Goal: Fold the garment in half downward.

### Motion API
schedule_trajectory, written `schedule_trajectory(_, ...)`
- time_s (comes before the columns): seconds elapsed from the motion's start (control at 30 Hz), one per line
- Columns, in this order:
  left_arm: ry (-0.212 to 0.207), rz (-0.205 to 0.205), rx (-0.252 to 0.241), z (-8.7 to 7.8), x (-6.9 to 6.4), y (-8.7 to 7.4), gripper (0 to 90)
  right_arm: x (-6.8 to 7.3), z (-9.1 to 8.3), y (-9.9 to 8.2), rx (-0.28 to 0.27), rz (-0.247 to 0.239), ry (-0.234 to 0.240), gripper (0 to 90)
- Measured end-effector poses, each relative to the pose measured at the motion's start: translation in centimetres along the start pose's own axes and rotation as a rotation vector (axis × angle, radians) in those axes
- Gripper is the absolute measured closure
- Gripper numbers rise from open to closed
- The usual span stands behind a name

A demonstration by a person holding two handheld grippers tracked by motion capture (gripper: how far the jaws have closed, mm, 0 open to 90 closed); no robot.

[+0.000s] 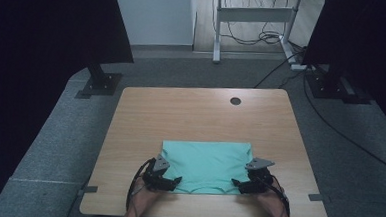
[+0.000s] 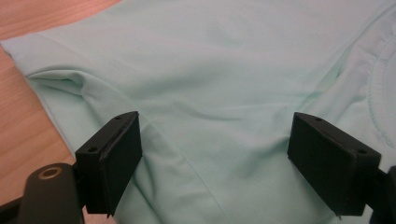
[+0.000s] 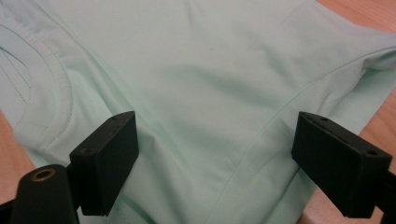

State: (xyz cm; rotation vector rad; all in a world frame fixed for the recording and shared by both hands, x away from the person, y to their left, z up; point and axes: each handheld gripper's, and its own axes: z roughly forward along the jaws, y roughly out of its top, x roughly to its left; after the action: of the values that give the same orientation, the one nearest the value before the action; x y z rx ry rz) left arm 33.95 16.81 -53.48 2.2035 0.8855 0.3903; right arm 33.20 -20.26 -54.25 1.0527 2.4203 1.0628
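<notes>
Left gripper [image 1: 176, 181]: your jaws stand wide apart and grip nothing; mint cloth lies flat between them in the left gripper view.
Right gripper [image 1: 236, 183]: likewise spread and empty, poised at the near right shoulder.
Shirt [image 1: 205, 165]: a folded mint-green garment lying flat at the near middle of the table [image 1: 201, 111], neckband [image 3: 56, 88] toward you.
Handling: likely light, limp and a little slick; it will sag and bunch rather than hold shape.
Where to grip: pinch the layered near corners, close to the shoulder seams [image 3: 261, 140], taking all layers at once.
</notes>
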Motion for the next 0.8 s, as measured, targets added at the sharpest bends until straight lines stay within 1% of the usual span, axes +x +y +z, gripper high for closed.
schedule_trajectory(0.13,0.003,-0.004,-0.003,0.5,0.3,0.4,17.7,-1.1,0.5,0.3,-0.011,-0.002,0.002,14.0)
schedule_trajectory(0.27,0.001,-0.004,-0.006,0.7,0.5,0.6,17.7,-1.6,0.7,0.5,-0.012,-0.005,0.008,14.1)
schedule_trajectory(0.43,-0.002,0.000,-0.004,0.8,0.6,0.7,17.6,-1.6,0.7,0.5,-0.013,-0.001,0.007,14.0)
schedule_trajectory(0.6,0.000,0.016,0.005,0.6,0.7,0.9,15.4,-1.6,0.5,0.7,-0.013,0.022,0.015,12.1)
schedule_trajectory(0.7,-0.014,-0.007,-0.023,-0.1,0.9,1.0,13.8,-1.4,0.1,0.8,-0.044,0.042,0.021,10.9)
schedule_trajectory(0.8,-0.025,-0.017,-0.043,-0.8,1.0,1.1,12.1,-1.2,-0.4,1.0,-0.051,0.035,0.012,9.7)
